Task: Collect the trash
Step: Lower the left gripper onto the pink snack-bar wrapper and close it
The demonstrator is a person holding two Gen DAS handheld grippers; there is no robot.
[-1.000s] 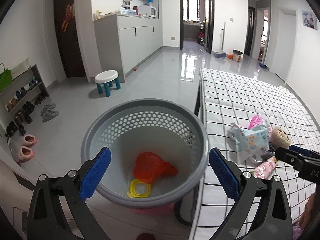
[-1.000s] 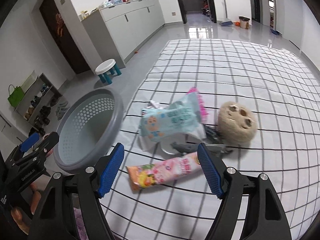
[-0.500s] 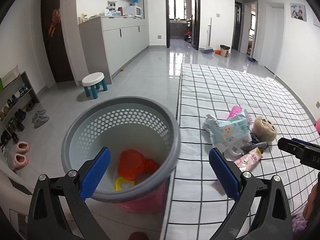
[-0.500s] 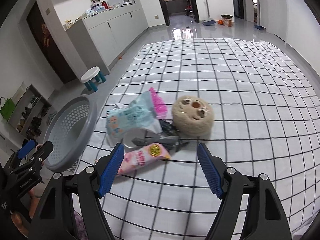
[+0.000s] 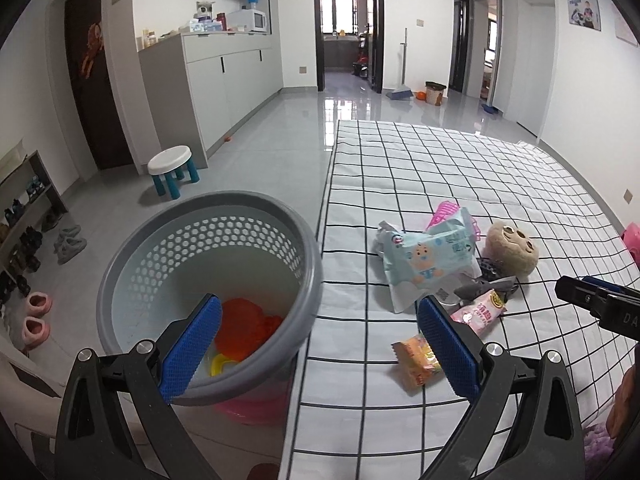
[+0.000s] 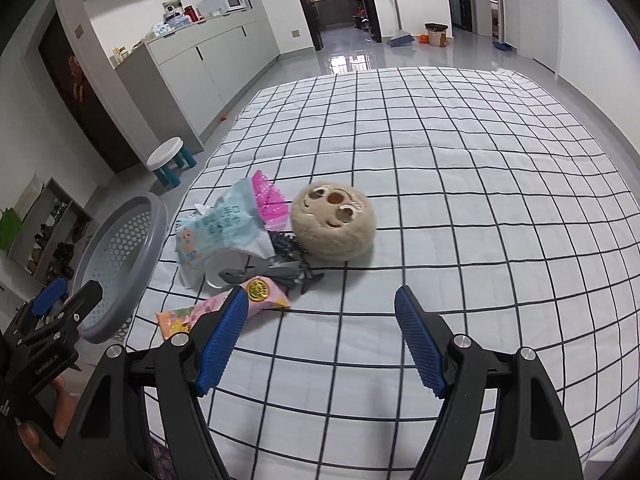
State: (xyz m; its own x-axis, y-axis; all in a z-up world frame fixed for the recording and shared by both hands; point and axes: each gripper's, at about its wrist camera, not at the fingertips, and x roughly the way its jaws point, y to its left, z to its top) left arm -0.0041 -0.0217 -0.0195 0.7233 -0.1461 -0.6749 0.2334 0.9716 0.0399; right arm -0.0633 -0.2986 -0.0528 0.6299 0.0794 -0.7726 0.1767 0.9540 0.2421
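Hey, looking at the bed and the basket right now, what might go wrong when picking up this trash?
1. The pink snack wrapper lies against the grey toy shark and the wipes pack, so a grab there may drag those along.
2. The plush toy sits right beside the pile and could be binned by mistake.
3. The basket stands off the bed's edge, so a drop released too early could miss it.
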